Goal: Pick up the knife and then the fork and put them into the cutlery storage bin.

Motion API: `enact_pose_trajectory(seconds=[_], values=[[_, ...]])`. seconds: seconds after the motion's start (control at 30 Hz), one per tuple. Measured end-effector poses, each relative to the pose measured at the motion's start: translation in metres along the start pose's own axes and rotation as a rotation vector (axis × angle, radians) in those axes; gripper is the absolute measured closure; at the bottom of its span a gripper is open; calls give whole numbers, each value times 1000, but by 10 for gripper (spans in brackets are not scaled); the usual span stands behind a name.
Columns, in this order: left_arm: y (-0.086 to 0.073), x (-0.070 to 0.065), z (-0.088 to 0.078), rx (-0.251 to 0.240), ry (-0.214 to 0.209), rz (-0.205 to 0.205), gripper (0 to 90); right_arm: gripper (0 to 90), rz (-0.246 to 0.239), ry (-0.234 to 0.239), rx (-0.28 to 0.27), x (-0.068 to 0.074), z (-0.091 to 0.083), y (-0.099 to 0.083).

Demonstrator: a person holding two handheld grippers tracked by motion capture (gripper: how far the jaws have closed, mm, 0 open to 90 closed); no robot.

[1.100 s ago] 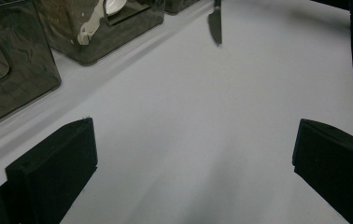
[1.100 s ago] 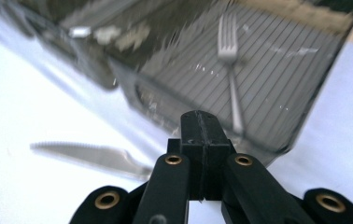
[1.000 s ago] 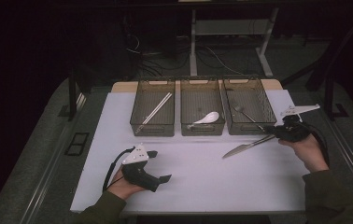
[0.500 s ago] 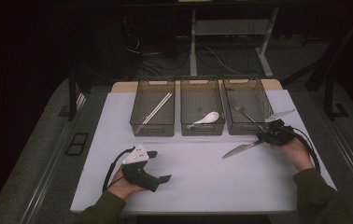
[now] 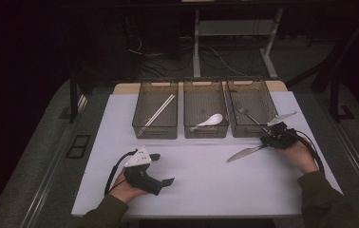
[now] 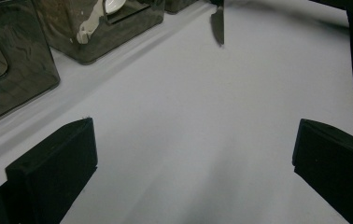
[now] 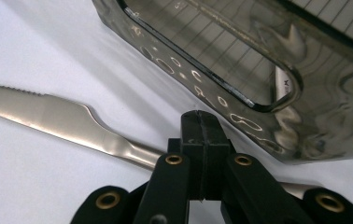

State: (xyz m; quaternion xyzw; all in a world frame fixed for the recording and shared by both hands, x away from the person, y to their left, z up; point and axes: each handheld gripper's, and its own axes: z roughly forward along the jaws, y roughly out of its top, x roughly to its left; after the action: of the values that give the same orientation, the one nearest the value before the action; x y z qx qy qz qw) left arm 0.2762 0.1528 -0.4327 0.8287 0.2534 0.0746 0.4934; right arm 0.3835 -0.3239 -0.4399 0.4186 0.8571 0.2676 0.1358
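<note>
A table knife [image 5: 244,153] lies flat on the white mat [image 5: 206,185], blade toward the left, in front of the right bin [image 5: 244,129]. My right gripper [image 5: 268,140] is shut and sits low over the knife's handle end. In the right gripper view its jaws [image 7: 202,116] are pressed together with nothing between them. The knife [image 7: 58,116] runs crosswise beneath them. My left gripper [image 5: 162,168] rests on the mat at the front left, open. In its own view its pads [image 6: 53,163] stand wide apart over bare mat, with the knife tip [image 6: 217,25] far ahead.
Three dark see-through bins stand in a row at the back of the mat. The left one holds chopsticks [image 5: 158,113], the middle one a white spoon [image 5: 210,119], the right one a fork [image 5: 248,114]. The right bin's wall [image 7: 240,60] is close ahead of my right gripper.
The right hand and gripper have come down and slightly left onto the knife's handle end. The knife stays about where it lay. The left hand is unchanged.
</note>
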Motion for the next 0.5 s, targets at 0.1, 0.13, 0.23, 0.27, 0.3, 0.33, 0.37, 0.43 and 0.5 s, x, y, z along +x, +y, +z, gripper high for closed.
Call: enact_pose_trajectory(seconds=[0.1, 0.13, 0.23, 0.27, 0.3, 0.33, 0.37, 0.43, 0.5], values=[[0, 0, 0, -2, -1, 1, 0, 900, -9, 3, 13, 1, -3, -2], [0, 0, 0, -4, -2, 1, 0, 900, -14, 6, 19, 1, -4, -2], [0, 0, -1, -7, -1, -2, 0, 900, -20, -4, 24, 1, -8, -5], [0, 0, 0, -3, -1, 0, 0, 900, -18, -13, 20, 0, -9, -6], [0, 0, 0, -2, -1, 1, 0, 900, -15, -24, 20, -2, -10, -7], [0, 0, 0, 0, -1, 2, 0, 900, -9, -35, 14, -5, -10, -8], [0, 0, 0, 2, -1, 2, 0, 900, 0, -47, 13, -8, -10, -9], [0, 0, 0, 3, -1, 1, 0, 900, 13, -65, 8, -13, -9, -10], [0, 0, 1, 2, -1, 0, 0, 900, 18, -71, 10, -16, -9, -11]])
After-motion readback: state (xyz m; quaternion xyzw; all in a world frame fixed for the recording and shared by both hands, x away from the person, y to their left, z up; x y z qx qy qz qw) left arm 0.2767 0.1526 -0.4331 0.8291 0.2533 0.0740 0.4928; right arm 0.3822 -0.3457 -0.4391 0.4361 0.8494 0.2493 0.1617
